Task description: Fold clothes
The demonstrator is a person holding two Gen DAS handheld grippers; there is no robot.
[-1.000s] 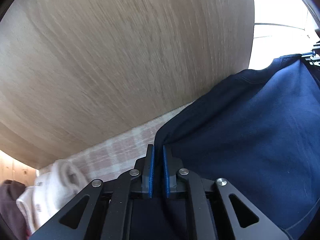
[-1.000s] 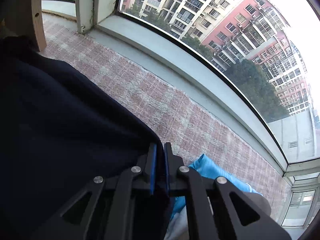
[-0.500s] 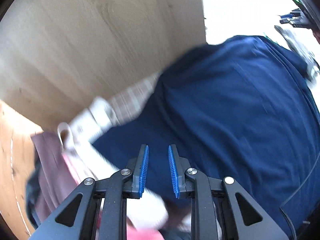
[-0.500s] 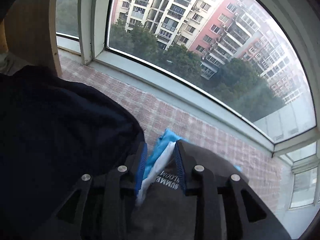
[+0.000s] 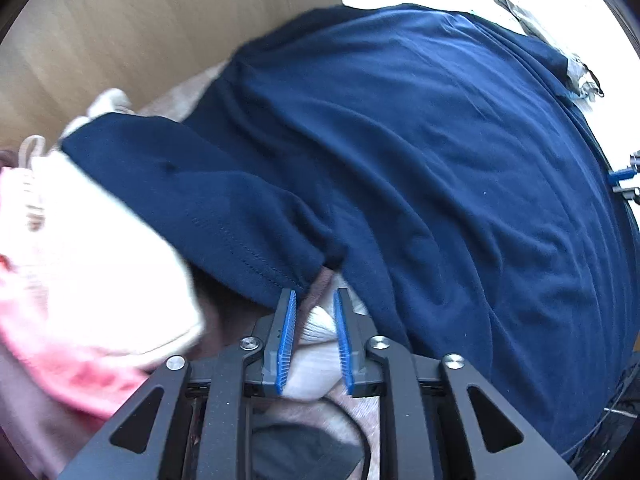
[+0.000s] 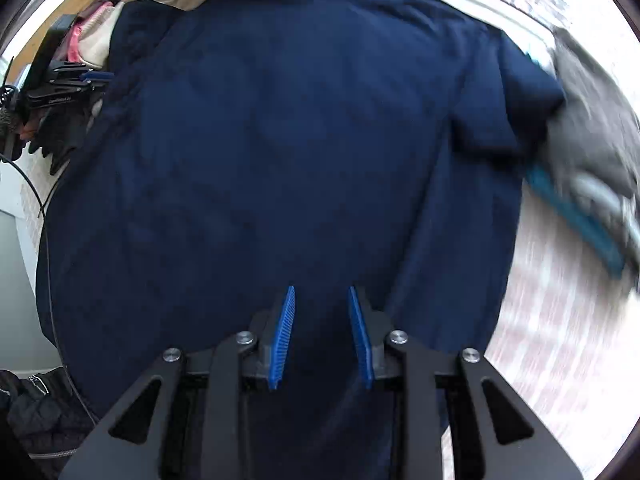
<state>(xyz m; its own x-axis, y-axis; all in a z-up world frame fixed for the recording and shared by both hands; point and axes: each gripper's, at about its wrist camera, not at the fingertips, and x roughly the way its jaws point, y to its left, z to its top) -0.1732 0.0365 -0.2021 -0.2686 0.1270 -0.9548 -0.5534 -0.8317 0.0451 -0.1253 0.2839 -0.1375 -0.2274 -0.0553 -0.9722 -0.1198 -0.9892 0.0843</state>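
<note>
A navy blue T-shirt [image 6: 288,128] lies spread flat on a checked cloth surface [image 6: 560,340], one short sleeve out to the right. It also fills the left wrist view [image 5: 420,140], with its other sleeve [image 5: 208,200] draped over a heap of clothes. My left gripper [image 5: 314,300] is open and empty, just short of that sleeve's hem. My right gripper [image 6: 322,296] is open and empty over the shirt's lower part. The left gripper also shows at the far left of the right wrist view [image 6: 68,80].
A heap of cream and pink clothes [image 5: 80,260] lies left of the shirt. A grey garment [image 6: 588,120] and a light blue one [image 6: 576,216] lie to its right. A wooden panel [image 5: 140,20] stands behind. A dark jacket [image 6: 36,420] and a cable [image 6: 48,260] are at lower left.
Both grippers let go of the shirt, opened and drew back. The shirt went from held up to lying spread flat.
</note>
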